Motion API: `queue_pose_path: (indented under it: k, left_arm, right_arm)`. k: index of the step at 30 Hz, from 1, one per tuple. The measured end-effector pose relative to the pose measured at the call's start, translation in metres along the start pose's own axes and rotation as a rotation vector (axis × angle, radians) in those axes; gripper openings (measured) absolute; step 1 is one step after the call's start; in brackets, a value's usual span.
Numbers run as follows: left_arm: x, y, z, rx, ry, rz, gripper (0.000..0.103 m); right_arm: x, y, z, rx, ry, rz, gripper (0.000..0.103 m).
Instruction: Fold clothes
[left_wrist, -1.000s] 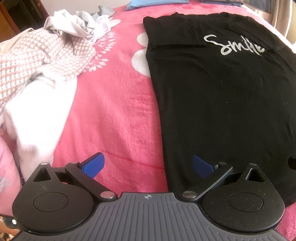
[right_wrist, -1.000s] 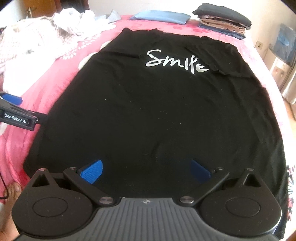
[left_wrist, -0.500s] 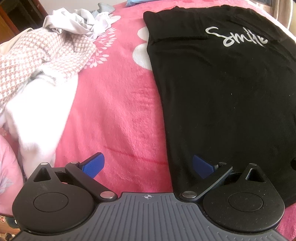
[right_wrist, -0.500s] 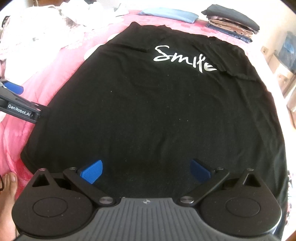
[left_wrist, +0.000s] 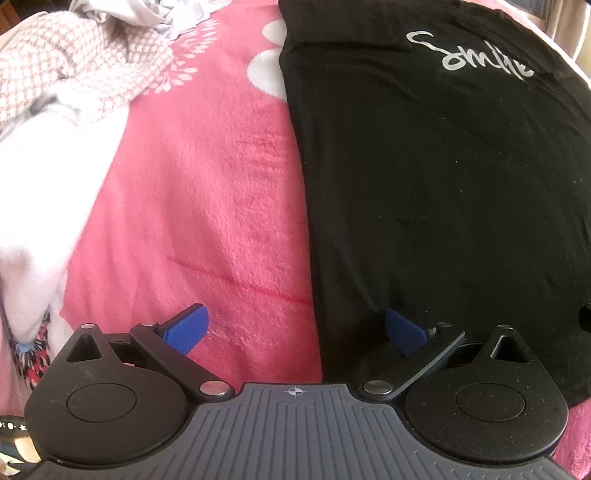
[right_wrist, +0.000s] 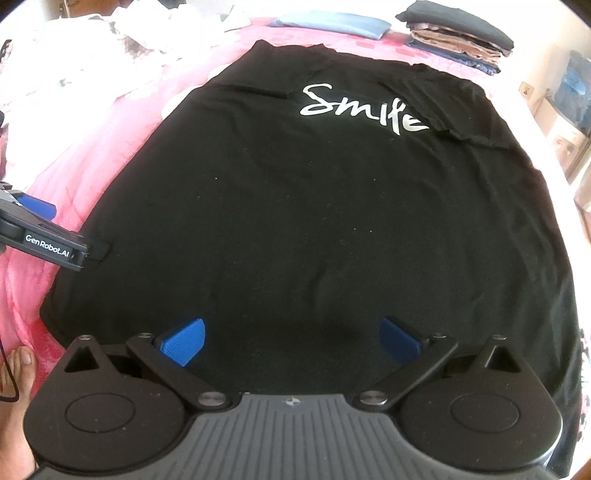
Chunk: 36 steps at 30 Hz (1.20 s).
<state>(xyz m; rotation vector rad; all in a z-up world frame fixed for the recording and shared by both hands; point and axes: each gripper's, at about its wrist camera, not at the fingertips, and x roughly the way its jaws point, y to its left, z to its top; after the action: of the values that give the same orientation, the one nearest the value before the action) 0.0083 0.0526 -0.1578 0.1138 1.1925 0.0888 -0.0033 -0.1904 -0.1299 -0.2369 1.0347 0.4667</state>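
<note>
1. No containers in view; the black T-shirt (right_wrist: 314, 206) lies flat on the pink blanket (left_wrist: 207, 192).
2. Left gripper (left_wrist: 295, 326): fingers wide, empty, straddling the shirt's left edge, now further forward than 1 s ago.
3. Right gripper (right_wrist: 291, 334): fingers wide, empty, above the hem.
4. Bare blanket left of the fingers; loose clothes (left_wrist: 55, 110) beyond.
</note>
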Motion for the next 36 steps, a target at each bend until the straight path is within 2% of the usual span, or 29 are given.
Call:
queue_pose_path:
  k: [19,27,31,36]
  left_arm:
    - [0.003,0.003,-0.002,-0.050,0.018,-0.029,0.103]
    - [0.000,0.004,-0.004,-0.033,0.009,-0.030,0.103]
    - [-0.006,0.007,-0.005,-0.012,0.006,-0.061,0.103]
    - [-0.025,0.028,-0.007,-0.042,-0.063,-0.126,0.103]
  right_arm:
    - [-0.002,0.005,0.001,-0.014,-0.010,0.000,0.102]
    - [-0.005,0.003,0.000,0.005,-0.020,-0.011,0.102]
    - [-0.006,0.003,0.000,0.003,-0.028,0.000,0.102]
    - [-0.006,0.003,0.001,0.004,-0.035,0.013,0.102]
